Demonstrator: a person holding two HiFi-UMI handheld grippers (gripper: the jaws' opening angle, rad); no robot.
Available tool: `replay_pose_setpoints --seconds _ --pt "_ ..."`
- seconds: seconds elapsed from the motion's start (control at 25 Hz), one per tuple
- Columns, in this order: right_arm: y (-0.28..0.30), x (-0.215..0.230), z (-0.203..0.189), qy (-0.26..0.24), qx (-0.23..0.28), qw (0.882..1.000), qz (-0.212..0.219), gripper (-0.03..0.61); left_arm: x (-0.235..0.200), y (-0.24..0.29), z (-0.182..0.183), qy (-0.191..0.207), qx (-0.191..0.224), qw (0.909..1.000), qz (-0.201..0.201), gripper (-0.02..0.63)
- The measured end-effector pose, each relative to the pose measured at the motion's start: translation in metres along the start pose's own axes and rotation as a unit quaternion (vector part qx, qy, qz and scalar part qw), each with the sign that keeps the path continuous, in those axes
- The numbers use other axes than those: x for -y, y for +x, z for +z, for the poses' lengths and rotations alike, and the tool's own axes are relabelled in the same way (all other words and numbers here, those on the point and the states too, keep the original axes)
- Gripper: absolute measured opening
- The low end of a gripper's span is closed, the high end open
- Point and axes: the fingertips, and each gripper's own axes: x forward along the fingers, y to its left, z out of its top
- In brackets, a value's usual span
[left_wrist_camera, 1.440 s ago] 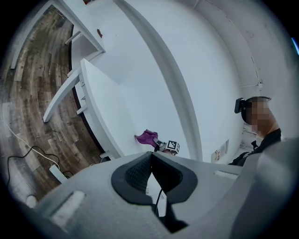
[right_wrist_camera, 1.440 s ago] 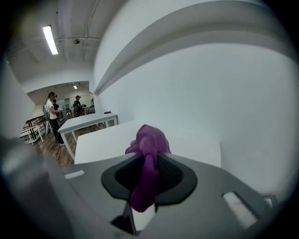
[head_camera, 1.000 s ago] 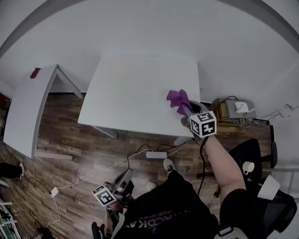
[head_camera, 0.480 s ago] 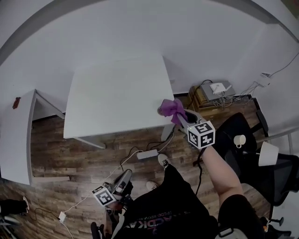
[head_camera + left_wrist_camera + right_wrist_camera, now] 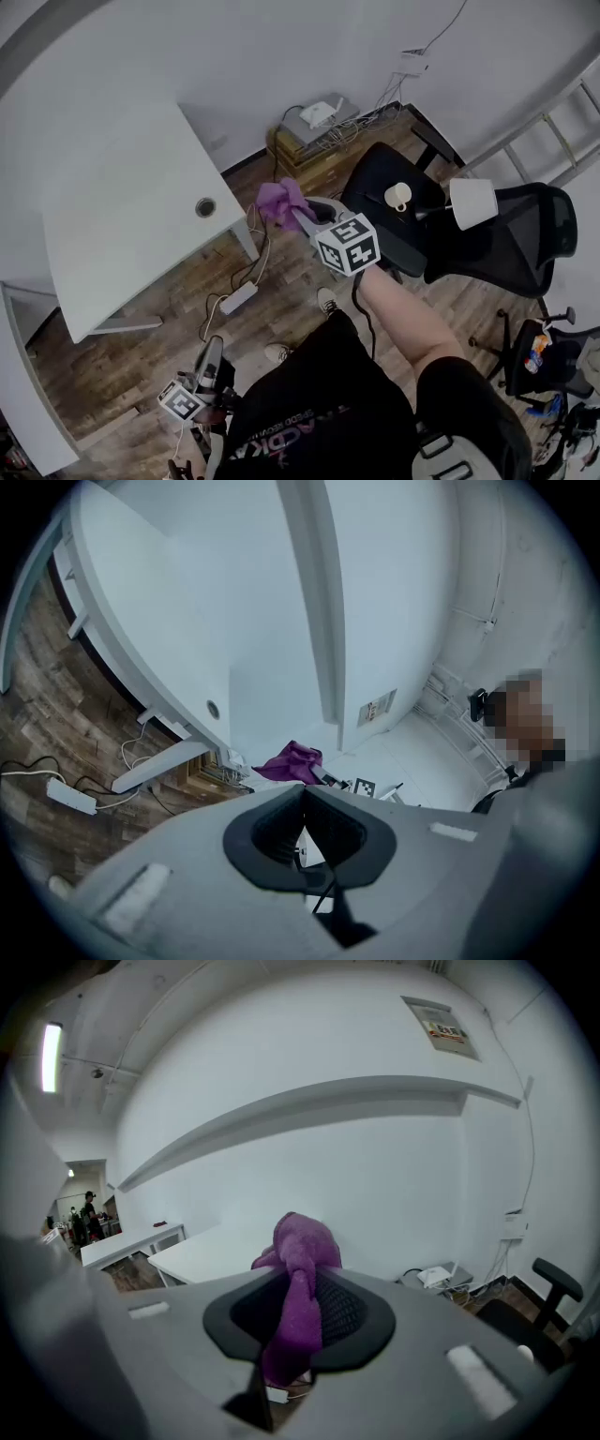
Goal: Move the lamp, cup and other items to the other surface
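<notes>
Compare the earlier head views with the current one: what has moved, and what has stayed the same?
The right gripper has carried the purple cloth off the white table, towards the black chair holding the cup and lamp; the view has swung that way too. Its grip on the cloth is unchanged, and the left gripper stays low, shut and empty.

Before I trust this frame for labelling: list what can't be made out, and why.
Cup contents: head view, too small.
Lamp base: head view, lost against the dark chair.
Purple cloth, lower end: right gripper view, hidden by the right gripper itself.
Wall notice print: right gripper view, too small.
</notes>
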Motion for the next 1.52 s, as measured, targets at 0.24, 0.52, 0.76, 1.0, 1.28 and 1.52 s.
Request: replay_pose_setpoints --seconds 0.24,0.52,0.76,1.0,1.28,1.52 --pt "-0.067 0.090 -0.022 0.029 0.004 0.998 -0.058 0.075 0.019 0.069 -0.038 -0.001 -0.051 0.9986 -0.016 -0.005" --pt "-0.137 0.215 -0.060 0.060 -0.016 0.992 -0.110 0.075 0.058 0.167 -0.092 0.008 -0.099 0.9941 -0.043 -0.005" --pt "-0.158 0.297 -0.117 0.083 -0.072 0.985 -0.132 0.075 0.065 0.224 -0.125 0.000 -0.105 0.9941 -0.025 -0.005" --pt "-0.154 0.344 -0.176 0.109 -0.137 0.978 -0.112 0.075 0.065 0.277 -0.164 -0.020 -0.109 0.9936 -0.023 -0.005" --pt "-0.128 0.357 -0.241 0.112 -0.215 0.968 -0.068 0.075 0.062 0.295 -0.187 -0.035 -0.100 0.9940 0.023 -0.005" --pt "-0.102 0.362 -0.296 0.125 -0.264 0.955 -0.056 0.077 0.055 0.281 -0.188 -0.039 -0.096 0.9919 0.073 -0.005"
